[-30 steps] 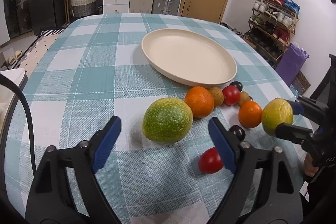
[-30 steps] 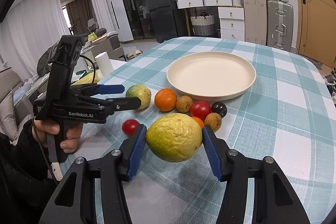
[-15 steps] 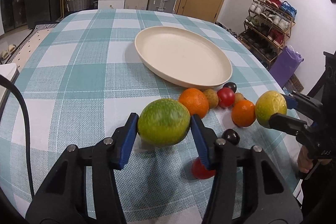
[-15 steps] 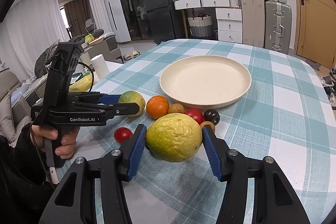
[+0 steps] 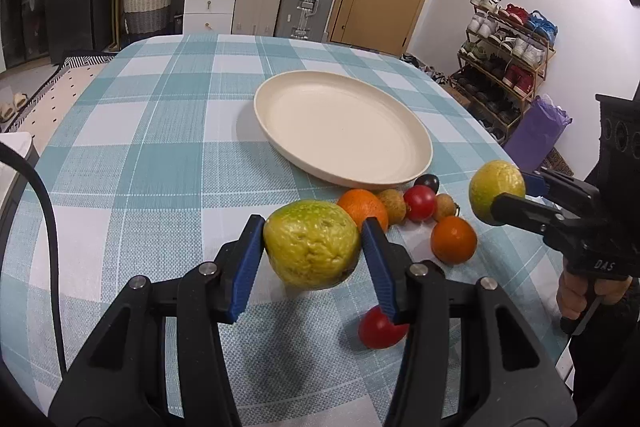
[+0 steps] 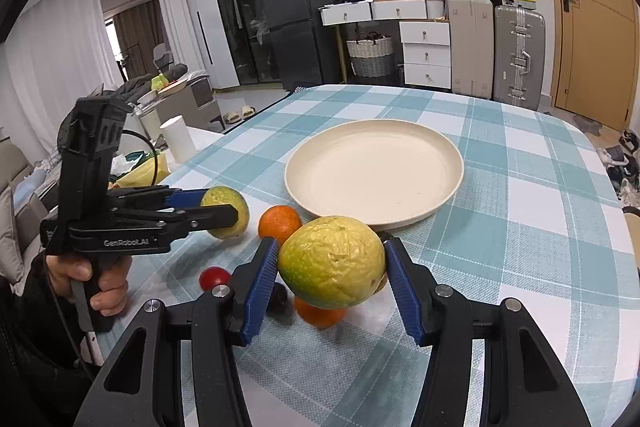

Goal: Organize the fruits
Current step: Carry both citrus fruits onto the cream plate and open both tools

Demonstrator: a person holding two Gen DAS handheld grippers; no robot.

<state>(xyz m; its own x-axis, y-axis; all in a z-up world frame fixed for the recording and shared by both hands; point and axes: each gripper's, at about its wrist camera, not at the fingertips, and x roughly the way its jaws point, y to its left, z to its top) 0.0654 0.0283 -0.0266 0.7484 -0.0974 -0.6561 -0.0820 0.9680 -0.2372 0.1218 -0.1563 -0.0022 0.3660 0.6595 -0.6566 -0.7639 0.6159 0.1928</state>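
Your left hand-held gripper (image 5: 312, 247) is clamped on a green-yellow fruit (image 5: 311, 243), held clear of the table (image 5: 160, 131). Your right hand-held gripper (image 6: 332, 265) grips a second yellow-green fruit (image 6: 332, 261), also lifted. Beyond the left gripper's blue pads (image 5: 245, 267) lie an orange (image 5: 362, 205), a red tomato (image 5: 419, 202) and small brown and dark fruits, with another orange (image 5: 453, 239) just to the right and a second tomato (image 5: 378, 327) under the right finger. Farther ahead sits the cream plate (image 5: 416, 143), holding nothing.
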